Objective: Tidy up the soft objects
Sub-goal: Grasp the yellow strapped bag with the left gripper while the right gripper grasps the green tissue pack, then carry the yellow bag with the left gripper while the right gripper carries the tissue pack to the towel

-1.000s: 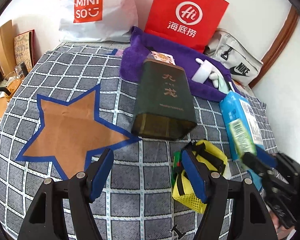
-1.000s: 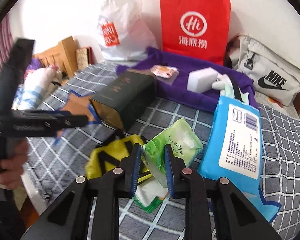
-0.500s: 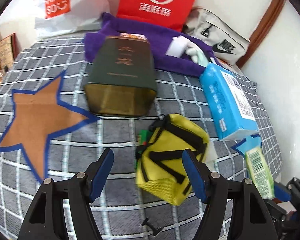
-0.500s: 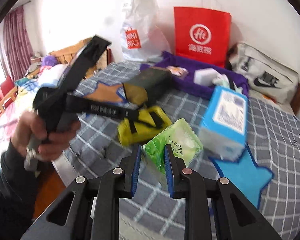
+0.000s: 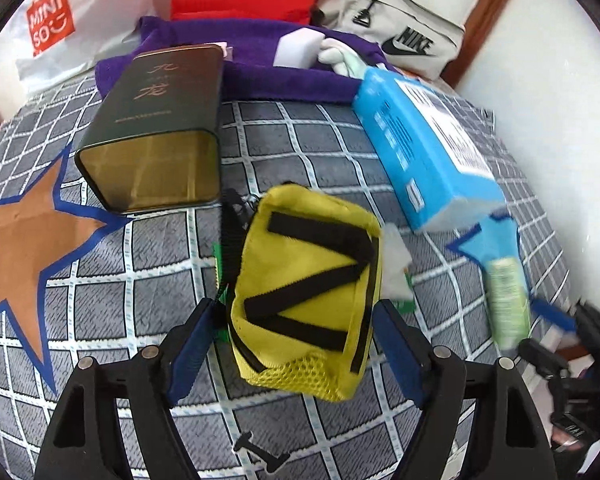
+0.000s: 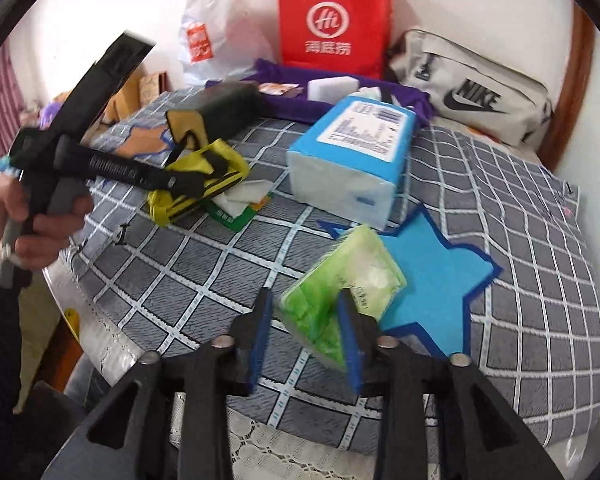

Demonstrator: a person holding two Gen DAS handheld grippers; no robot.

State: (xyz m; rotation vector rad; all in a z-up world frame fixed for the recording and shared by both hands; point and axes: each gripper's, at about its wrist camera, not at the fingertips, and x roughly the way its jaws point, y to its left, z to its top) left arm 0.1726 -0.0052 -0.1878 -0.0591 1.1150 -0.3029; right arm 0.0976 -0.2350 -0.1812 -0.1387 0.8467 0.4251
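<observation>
Yellow fabric with black straps makes up the pouch (image 5: 308, 292) that lies near the middle of the checked bedcover (image 5: 291, 152), on top of a flat green-and-white packet (image 6: 239, 204). The left gripper (image 5: 295, 344) points down at the pouch with its blue pads (image 5: 191, 344) spread to either side of it; the jaws are opening and neither pad presses on the fabric. In the right wrist view a hand (image 6: 39, 224) holds that tool by its black handle at the left edge of the bedcover.

The right gripper (image 6: 306, 332) is over the near edge of the bedcover, and its jaws are opening too. A green pack of tissues (image 6: 340, 288) sits tilted between them, with the right pad against its side and the left pad apart from it. The pack overlaps one point of the blue star (image 6: 440, 276) printed on the cover.

A big blue pack of tissues (image 6: 352, 152) lies just behind that star. A dark green tin (image 5: 159, 128) lies on its side beside the brown star (image 5: 31, 248), towards the far left. Along the far edge a purple cloth (image 5: 259, 76) carries a white sponge (image 5: 300, 50). Behind it stand a red paper bag (image 6: 332, 20), a white plastic bag (image 5: 59, 28) and a grey sports bag (image 6: 472, 92).
</observation>
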